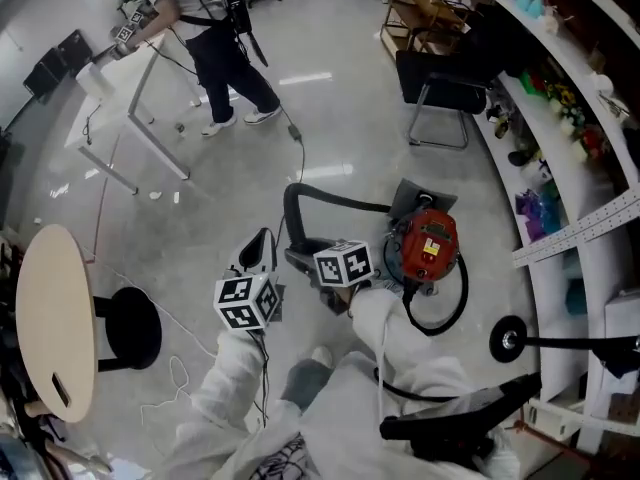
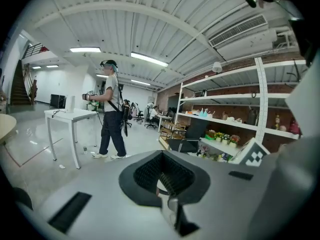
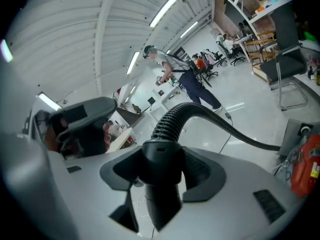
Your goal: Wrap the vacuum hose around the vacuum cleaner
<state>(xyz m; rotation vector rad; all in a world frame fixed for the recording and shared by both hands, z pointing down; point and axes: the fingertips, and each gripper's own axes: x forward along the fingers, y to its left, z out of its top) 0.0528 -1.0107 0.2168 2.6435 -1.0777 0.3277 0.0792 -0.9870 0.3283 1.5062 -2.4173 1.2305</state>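
Smooth black cuff of the ribbed vacuum hose is pinched by the right gripper, right of which the red vacuum cleaner (rounded) is seen; the left gripper is pressed together.

A red vacuum cleaner with a yellow label, on a glossy pale grey floor. Its ribbed vacuum hose is black. The left gripper and right gripper carry white cubes patterned with black square markers. The round table is beige, and the wearer's sleeves are white.
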